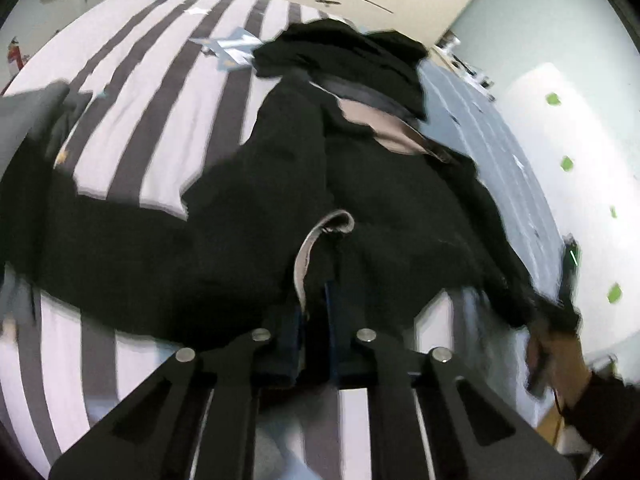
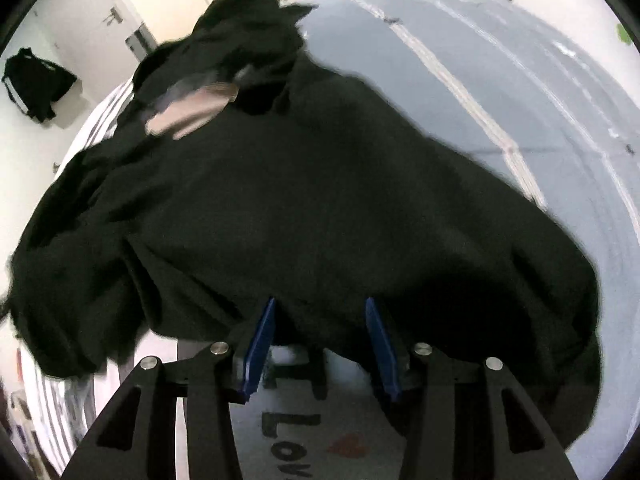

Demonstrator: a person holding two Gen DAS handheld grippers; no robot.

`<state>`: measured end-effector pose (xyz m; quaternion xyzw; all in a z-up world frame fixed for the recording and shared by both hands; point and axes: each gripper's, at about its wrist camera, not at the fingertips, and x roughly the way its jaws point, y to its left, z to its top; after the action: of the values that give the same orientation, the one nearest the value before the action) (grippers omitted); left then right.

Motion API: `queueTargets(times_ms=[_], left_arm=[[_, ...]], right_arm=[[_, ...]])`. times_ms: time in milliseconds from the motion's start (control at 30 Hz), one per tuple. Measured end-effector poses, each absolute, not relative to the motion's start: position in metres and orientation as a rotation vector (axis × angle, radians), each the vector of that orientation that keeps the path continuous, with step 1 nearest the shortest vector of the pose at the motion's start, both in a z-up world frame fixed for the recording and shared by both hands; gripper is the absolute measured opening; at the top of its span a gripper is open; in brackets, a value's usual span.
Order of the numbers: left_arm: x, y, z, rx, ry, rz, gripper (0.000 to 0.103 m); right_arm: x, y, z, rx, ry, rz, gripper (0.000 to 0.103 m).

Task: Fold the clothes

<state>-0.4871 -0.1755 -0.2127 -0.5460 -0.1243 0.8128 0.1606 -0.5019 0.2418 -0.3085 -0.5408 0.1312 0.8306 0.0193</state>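
A black garment [image 1: 248, 216] lies spread and rumpled across a bed, its near hem toward both cameras and its far end bunched up by a second dark heap [image 1: 352, 56]. A pale pink-beige lining [image 1: 384, 124] shows at an opening near that far end, and a curled grey-white strip [image 1: 316, 240] of fabric edge rises from the near part of the cloth.

The left gripper [image 1: 314, 312] has its 2 blue pads almost pressed together on that near edge — the pale strip runs down between them, so it is pinching the garment. The right gripper [image 2: 320, 316] has its pads [image 2: 262, 344] spread apart, with the hem lying between them; neither pad visibly presses on the cloth.

In the left view the garment rests on a striped cover [image 1: 132, 128] in white and grey; in the right view a grey-blue sheet [image 2: 460, 92] lies beyond it, and a white patch with dark lettering [image 2: 288, 428] sits under the hem.

At the right edge of the left view a hand [image 1: 560, 360] in a dark sleeve shows, blurred. A black bag [image 2: 36, 80] hangs on the far wall — beside a door.
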Motion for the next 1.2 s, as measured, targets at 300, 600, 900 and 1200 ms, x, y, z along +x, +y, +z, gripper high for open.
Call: queueTargets(times_ms=[300, 600, 900, 1200], left_arm=[[-0.44, -0.221, -0.221, -1.671, -0.47, 2.413, 0.041], [-0.521, -0.248, -0.255, -1.741, -0.569, 2.468, 0.073], [-0.567, -0.222, -0.287, -1.756, -0.182, 2.493, 0.022], [-0.577, -0.258, -0.276, -1.681, -0.195, 2.67, 0.012]], right_arm=[[-0.476, 0.227, -0.292, -1.789, 0.586, 2.615, 0.047], [-0.488, 0.163, -0.29, -1.881, 0.842, 2.707, 0.055], [-0.509, 0.102, -0.306, -2.011, 0.713, 2.707, 0.059], [-0.506, 0.08, -0.331, -2.011, 0.421, 2.741, 0.009]])
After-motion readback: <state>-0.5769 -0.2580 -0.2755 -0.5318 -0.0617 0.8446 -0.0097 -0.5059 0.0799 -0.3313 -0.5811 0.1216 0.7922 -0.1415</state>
